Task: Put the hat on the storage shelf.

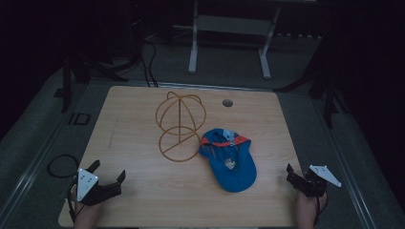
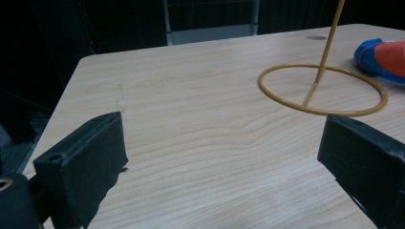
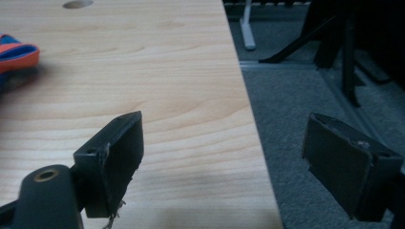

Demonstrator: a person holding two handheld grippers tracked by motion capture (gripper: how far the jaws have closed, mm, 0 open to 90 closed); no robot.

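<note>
A tan wire hat stand [image 1: 180, 126] with a ring base stands at the middle of the wooden table [image 1: 143, 200]. Just right of it lies a blue cap [image 1: 229, 162] with an orange band, inside facing up. My left gripper [image 1: 109, 169] rests open at the table's front left corner, nothing between its jaws. In the left gripper view, the left gripper [image 2: 222, 126] faces the stand's ring base [image 2: 286, 102] and the cap's edge [image 2: 379, 57]. My right gripper [image 1: 295, 174] stands open at the front right edge. In its own view the right gripper [image 3: 224, 123] straddles the table edge, with the cap [image 3: 16, 55] far left.
A round cable hole [image 1: 228, 102] sits near the table's far edge. A white frame [image 1: 193, 52] and dark stands rise from the grey floor behind. A black cable loop [image 1: 61, 164] lies on the floor at the left. Bare wood spans the table's front.
</note>
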